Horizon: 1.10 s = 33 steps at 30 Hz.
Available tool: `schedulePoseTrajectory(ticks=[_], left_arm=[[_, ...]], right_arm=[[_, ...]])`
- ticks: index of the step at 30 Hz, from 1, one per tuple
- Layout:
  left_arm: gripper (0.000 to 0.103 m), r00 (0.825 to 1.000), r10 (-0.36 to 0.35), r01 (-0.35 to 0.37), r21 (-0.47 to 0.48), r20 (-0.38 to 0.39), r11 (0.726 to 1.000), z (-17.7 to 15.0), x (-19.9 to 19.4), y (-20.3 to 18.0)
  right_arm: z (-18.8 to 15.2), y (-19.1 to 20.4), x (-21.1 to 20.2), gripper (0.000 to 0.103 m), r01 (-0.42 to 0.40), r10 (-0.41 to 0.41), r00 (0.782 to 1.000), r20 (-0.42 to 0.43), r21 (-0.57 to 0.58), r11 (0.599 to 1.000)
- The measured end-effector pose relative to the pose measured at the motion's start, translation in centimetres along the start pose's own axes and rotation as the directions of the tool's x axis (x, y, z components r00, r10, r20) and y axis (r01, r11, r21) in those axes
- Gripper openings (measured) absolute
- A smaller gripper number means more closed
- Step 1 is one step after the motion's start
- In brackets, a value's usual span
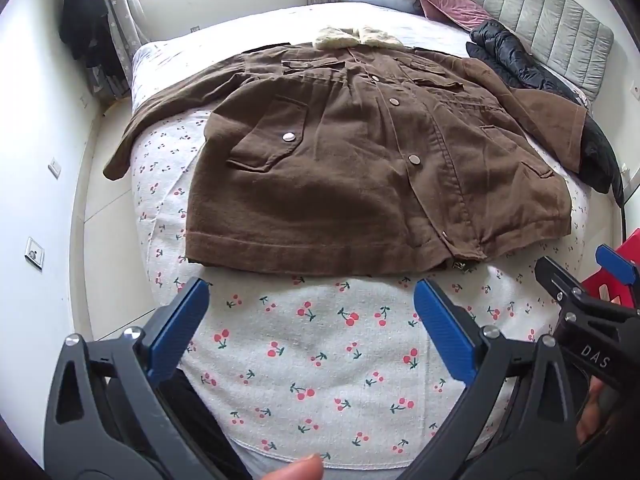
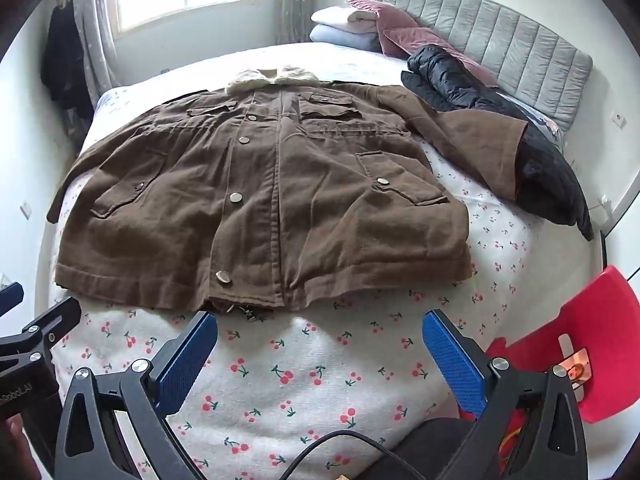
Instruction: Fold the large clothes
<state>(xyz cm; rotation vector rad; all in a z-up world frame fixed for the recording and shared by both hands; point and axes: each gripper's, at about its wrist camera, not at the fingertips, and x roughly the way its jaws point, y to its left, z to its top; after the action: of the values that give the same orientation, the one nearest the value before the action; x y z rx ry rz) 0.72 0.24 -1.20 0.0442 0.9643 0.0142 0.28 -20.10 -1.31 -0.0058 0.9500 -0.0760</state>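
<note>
A brown coat [image 1: 352,152] [image 2: 260,200] with a cream fleece collar [image 1: 358,38] [image 2: 260,76] lies flat, front up, on a bed with a cherry-print sheet [image 1: 320,360] [image 2: 304,380]. Both sleeves are spread outward; the right sleeve [image 2: 480,140] rests partly on a black padded jacket [image 2: 500,120] [image 1: 532,76]. My left gripper [image 1: 312,316] hovers open over bare sheet just short of the coat's hem, nothing between its blue pads [image 1: 180,328]. My right gripper [image 2: 320,344] is likewise open above the sheet near the hem. The right gripper's tip also shows at the right edge of the left wrist view.
A grey padded headboard [image 2: 500,36], pink cushions [image 2: 400,28] and folded bedding [image 2: 344,24] lie at the far right end. A red chair [image 2: 580,340] stands by the bed's near right corner. A black cable [image 2: 340,452] crosses the sheet below the right gripper. Dark clothes [image 1: 84,28] hang near the window.
</note>
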Motion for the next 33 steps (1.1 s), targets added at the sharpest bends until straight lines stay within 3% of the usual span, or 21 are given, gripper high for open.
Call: schedulePoseTrajectory(ticks=[33], left_arm=[[0.102,1.0,-0.007,0.007,-0.003,-0.014,1.0,0.18,0.47,-0.18]], right_arm=[[0.27,0.64,0.03,0.103,0.005,-0.005,1.0,0.0,-0.013,1.0]])
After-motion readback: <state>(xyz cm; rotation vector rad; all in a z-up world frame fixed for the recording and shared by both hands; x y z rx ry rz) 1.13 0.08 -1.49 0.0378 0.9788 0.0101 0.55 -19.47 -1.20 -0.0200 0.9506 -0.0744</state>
